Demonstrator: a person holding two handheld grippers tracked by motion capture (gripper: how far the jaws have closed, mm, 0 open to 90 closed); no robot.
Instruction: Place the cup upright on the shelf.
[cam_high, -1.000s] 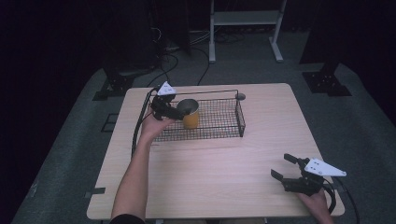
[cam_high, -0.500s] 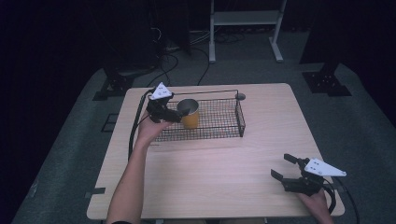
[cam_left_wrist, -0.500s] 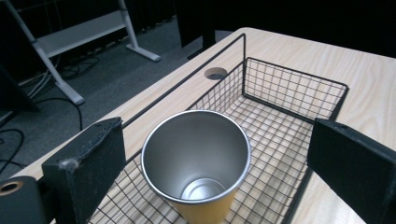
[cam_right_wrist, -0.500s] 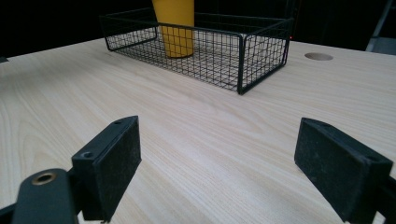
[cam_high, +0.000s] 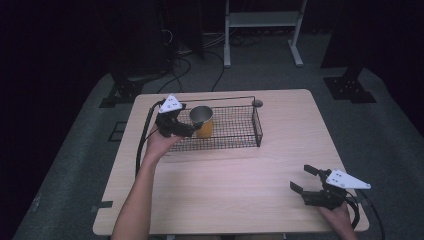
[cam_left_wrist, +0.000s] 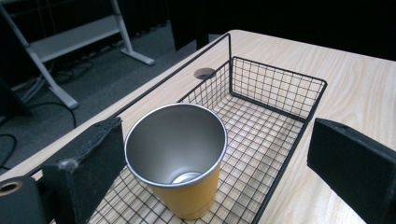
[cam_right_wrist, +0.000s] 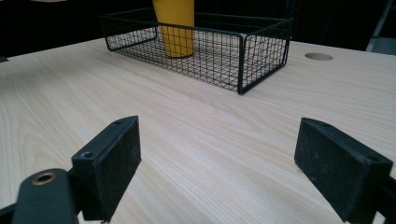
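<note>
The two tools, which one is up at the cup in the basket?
The left tool: its open jaws flank the yellow cup standing in the wire basket. The right tool sits open at the table's near right corner.

Quick count of what's around the wire basket (cam_high: 235, 131): just one basket, sitting on the one wooden table (cam_high: 235, 195). One cup (cam_high: 202, 120) stands upright inside the basket at its left end, yellow outside, metal inside. Two grippers total: the left gripper (cam_high: 186, 128) right at the basket's left end by the cup, the right gripper (cam_high: 306, 179) well away from the basket near the table's front right corner. One round hole (cam_high: 257, 103) in the tabletop just behind the basket's right end.
</note>
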